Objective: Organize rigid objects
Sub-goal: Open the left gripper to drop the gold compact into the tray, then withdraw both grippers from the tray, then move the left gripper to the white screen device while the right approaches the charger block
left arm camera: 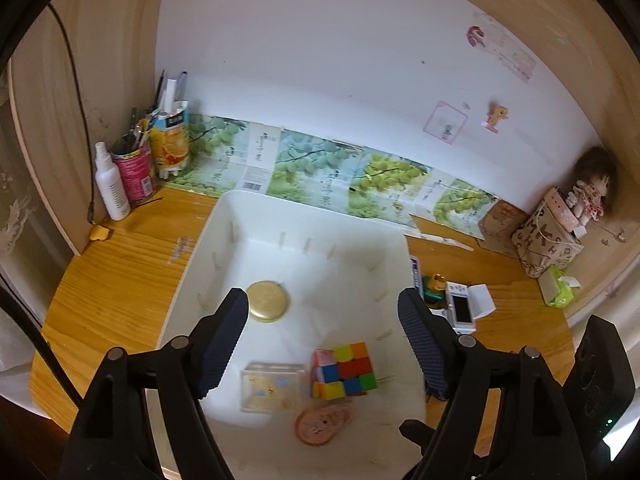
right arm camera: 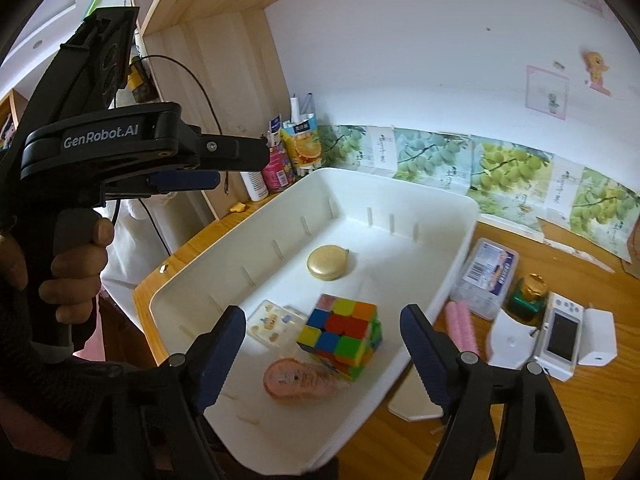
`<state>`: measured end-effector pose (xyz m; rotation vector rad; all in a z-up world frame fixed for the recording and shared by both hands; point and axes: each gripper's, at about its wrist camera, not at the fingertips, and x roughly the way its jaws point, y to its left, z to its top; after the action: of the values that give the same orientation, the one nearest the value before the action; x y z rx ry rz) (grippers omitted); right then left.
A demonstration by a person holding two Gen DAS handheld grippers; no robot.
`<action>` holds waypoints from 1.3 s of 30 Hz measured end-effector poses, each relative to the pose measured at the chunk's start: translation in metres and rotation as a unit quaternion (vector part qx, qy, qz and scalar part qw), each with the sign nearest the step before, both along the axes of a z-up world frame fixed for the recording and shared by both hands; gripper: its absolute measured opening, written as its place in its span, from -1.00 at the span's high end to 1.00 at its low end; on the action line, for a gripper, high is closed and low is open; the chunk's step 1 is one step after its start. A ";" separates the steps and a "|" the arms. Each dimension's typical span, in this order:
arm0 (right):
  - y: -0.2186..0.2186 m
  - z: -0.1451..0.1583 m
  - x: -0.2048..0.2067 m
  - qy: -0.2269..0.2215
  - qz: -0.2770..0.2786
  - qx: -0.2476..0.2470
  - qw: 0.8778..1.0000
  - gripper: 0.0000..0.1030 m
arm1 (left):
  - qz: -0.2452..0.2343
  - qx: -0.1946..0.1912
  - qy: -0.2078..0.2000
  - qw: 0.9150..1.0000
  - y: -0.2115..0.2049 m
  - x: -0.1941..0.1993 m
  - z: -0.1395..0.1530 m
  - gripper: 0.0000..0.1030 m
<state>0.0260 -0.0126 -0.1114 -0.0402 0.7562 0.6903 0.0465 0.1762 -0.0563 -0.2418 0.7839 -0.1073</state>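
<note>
A white bin (left arm camera: 224,216) sat on the wooden bench (left arm camera: 120,272), and the sorted things lay on its floor. A multicoloured puzzle cube (right arm camera: 340,330) stood near the front, with a clear plastic case (right arm camera: 272,324) just beside it on the left and a flat pink oval piece (right arm camera: 294,380) in front of both, close to the cube. A round gold tin (right arm camera: 329,262) lay apart from them, further back toward the middle of the bin. The left gripper (left arm camera: 322,338) hung above the bin's near end, its jaws standing wide apart with nothing between them — the cube and the case showed below the gap. The right gripper (right arm camera: 322,350) hovered over the same corner from the other side, its jaws likewise spread and empty; in its view a hand (right arm camera: 72,264) gripped the handle of the left tool. On the bench to the right of the bin lay the things not yet sorted: a clear box with a blue label (right arm camera: 488,272), a pink ribbed roller (right arm camera: 464,326) just beside the bin wall, a small green bottle with a gold cap (right arm camera: 526,298), and a white handheld device with a dark screen (right arm camera: 560,330). At the back left corner stood a white spray bottle (left arm camera: 110,184) and a pink can (left arm camera: 136,172) holding pens.
</note>
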 end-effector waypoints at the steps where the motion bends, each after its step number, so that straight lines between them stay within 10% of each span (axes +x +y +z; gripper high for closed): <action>1: -0.005 0.001 -0.001 0.000 -0.002 0.000 1.000 -0.56 | -0.001 -0.001 -0.001 1.000 -0.005 -0.001 0.001 -0.56; 39: -0.198 -0.005 -0.003 0.018 -0.027 -0.078 0.996 -0.57 | 0.025 -0.088 0.046 0.995 -0.178 0.001 -0.030 -0.56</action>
<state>0.0231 -0.2104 -0.1164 -0.1493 0.8423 0.5815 0.0477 -0.0021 -0.0859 -0.4351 0.8610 -0.1192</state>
